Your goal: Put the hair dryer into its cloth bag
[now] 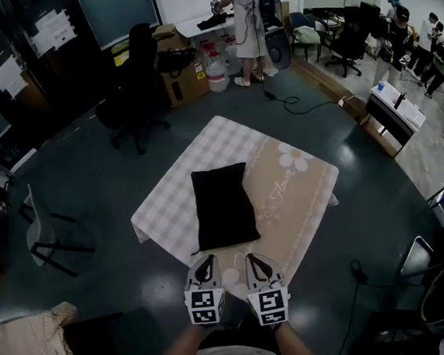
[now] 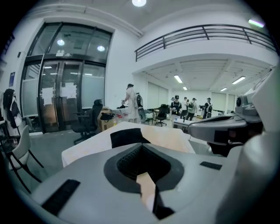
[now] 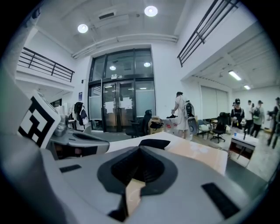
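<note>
Two idle grippers: left gripper [image 1: 205, 261] and right gripper [image 1: 255, 259] hung side by side at the table's [image 1: 305, 184] near edge, jaws together on nothing, parked clear of the bag [image 1: 223, 206]. It lay flat mid-table, well inside every edge; dryer unseen, possibly already inside. Open floor [image 1: 90, 194] all round; chair [image 1: 130, 88] well apart, far left.

- Cursive word on the tablecloth [image 1: 169, 202], on its beige half beside the daisy print [image 1: 292, 157], near the right edge of the counter [image 1: 326, 179]: it looks like "Flower", faint.
- Paper sheets [image 1: 52, 29] on the glass wall: print too small to read.
</note>
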Motion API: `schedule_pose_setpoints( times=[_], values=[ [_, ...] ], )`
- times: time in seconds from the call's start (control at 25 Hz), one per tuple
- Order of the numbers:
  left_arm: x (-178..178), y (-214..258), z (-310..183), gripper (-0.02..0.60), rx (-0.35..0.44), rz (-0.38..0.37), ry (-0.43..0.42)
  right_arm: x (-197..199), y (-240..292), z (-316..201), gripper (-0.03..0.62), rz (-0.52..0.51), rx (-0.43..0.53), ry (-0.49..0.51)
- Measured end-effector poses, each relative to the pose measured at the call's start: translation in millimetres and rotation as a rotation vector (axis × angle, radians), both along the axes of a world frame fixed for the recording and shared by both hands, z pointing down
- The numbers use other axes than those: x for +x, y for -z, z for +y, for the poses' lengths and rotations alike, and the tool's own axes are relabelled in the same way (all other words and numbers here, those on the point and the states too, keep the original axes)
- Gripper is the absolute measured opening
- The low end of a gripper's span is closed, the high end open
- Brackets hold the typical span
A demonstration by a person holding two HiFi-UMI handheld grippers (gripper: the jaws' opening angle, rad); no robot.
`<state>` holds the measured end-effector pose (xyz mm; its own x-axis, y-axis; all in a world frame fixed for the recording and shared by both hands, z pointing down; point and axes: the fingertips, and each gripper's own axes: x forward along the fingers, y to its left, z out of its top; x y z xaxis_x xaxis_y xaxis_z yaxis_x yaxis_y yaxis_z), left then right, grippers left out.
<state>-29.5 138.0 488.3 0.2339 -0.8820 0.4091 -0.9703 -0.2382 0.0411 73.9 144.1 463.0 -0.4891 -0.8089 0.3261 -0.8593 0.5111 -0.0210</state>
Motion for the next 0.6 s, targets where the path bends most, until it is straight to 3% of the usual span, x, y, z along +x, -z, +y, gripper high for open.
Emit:
schedule_pose_setpoints(
  times=[0.24,0.44,0.6],
  values=[
    [-9,40,36,0.008,0.091,0.017,-0.007,-11,37,32,0.015,-0.024,0.074,-0.045],
    [-12,62,80,0.008,0.123,0.051,-0.039,-20,66,72,0.015,-0.036,0.140,-0.074],
    [-13,93,96,0.008,0.209,0.070,-0.054,-23,93,91,0.015,-0.016,0.213,-0.100]
  ],
)
